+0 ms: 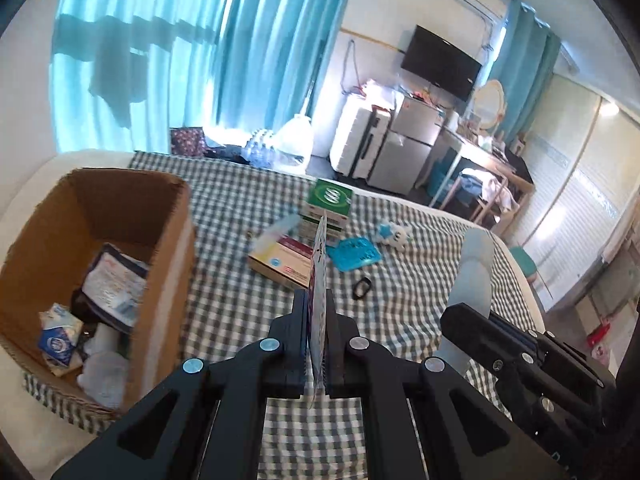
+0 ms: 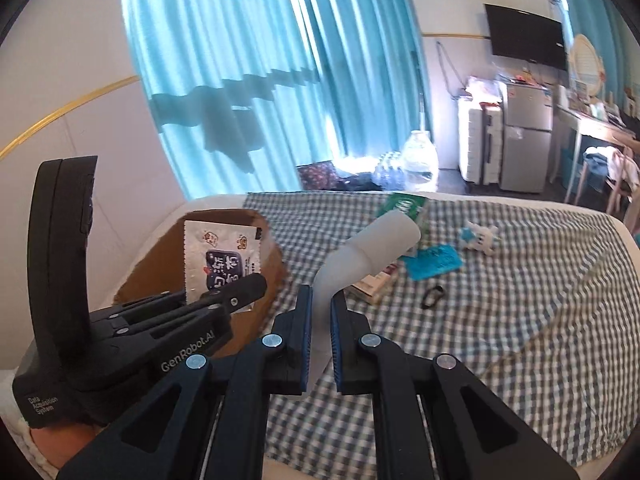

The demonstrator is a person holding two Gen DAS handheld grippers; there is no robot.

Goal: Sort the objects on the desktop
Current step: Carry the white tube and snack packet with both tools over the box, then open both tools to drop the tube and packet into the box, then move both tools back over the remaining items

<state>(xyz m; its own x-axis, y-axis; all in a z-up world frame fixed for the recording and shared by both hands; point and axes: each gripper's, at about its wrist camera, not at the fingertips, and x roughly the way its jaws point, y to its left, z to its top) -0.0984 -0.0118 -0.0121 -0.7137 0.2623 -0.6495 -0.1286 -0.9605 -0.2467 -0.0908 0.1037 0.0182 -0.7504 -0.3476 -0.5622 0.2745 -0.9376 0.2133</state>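
Observation:
My left gripper [image 1: 317,300] is shut on a flat white snack packet [image 1: 319,280], held edge-on above the checkered cloth, right of the open cardboard box [image 1: 168,216]. In the right wrist view the same packet [image 2: 222,256] hangs in front of the box [image 2: 160,268], held by the left gripper [image 2: 256,280]. My right gripper [image 2: 320,300] is shut on a bent grey plastic tube [image 2: 368,248], raised above the cloth; the tube also shows in the left wrist view [image 1: 474,268]. The box holds several packets [image 1: 108,288].
On the checkered cloth [image 1: 240,300] lie a green and white box [image 1: 330,208], a flat carton [image 1: 280,260], a blue packet [image 1: 354,254], a small white and blue plush toy [image 1: 394,234] and a black clip [image 1: 361,289]. Fridge, desk and curtains stand beyond.

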